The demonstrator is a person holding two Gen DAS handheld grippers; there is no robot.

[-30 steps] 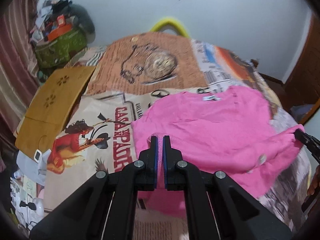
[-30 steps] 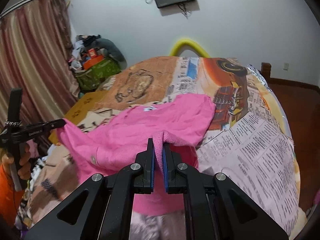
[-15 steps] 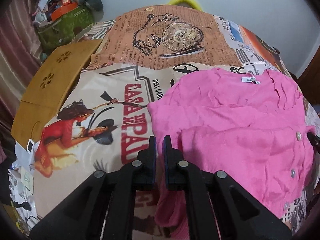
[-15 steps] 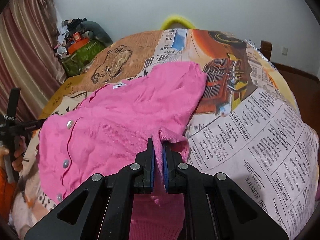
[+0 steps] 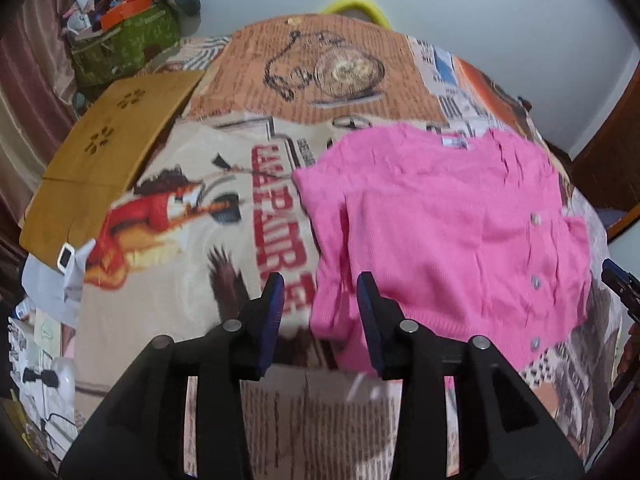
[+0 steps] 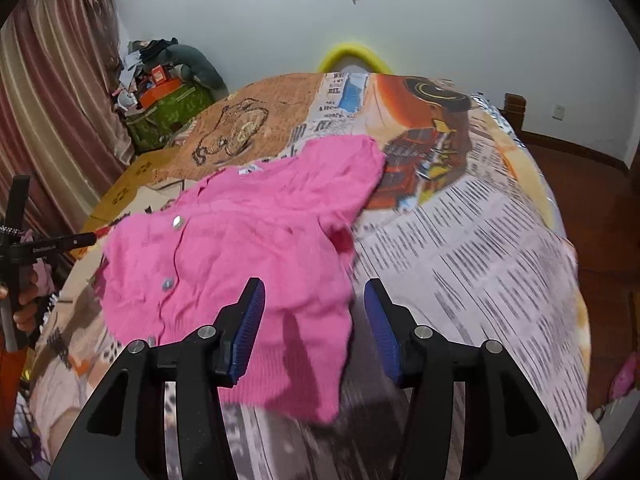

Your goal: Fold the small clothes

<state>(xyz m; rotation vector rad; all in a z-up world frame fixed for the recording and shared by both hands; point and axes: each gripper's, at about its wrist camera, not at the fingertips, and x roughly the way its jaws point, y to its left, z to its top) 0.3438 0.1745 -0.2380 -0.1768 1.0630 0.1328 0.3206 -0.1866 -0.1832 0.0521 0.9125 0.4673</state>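
1. Your left claw (image 5: 320,300) sits nearest you in the left wrist view, its jaws parting, with a clear gap between the blue pads (image 5: 274,312). The near left corner of the pink cardigan (image 5: 440,232) shows through that gap, but neither pad presses on it.
2. Your right claw (image 6: 314,320) is likewise opening. The cardigan's near hem (image 6: 304,360) lies under and between its jaws, loose, with nothing gripped.
3. The pink cardigan rests flat on the bed (image 6: 480,260), over a bedspread printed with newsprint and poster pictures. From the left wrist view it lies to the right of centre.
4. A row of pale buttons (image 5: 535,280) runs down the cardigan's right side in the left wrist view. In the right wrist view the same buttons (image 6: 168,282) fall on its left side.
5. The white neck label (image 5: 452,143) marks the cardigan's far edge, so the collar points away from you.
6. At the right edge of the left wrist view you can see the tip of your other claw, just beyond the cardigan's right side. At the left edge of the right wrist view your hand (image 6: 26,304) grips the other tool's handle.
7. A flat brown cardboard sheet (image 5: 108,152) lies on the bed's far left.
8. Farther still, a green bag (image 6: 172,110) heaped with clutter stands by the curtain (image 6: 52,120), and a yellow curved object (image 6: 354,54) rises behind the bed against the white wall.
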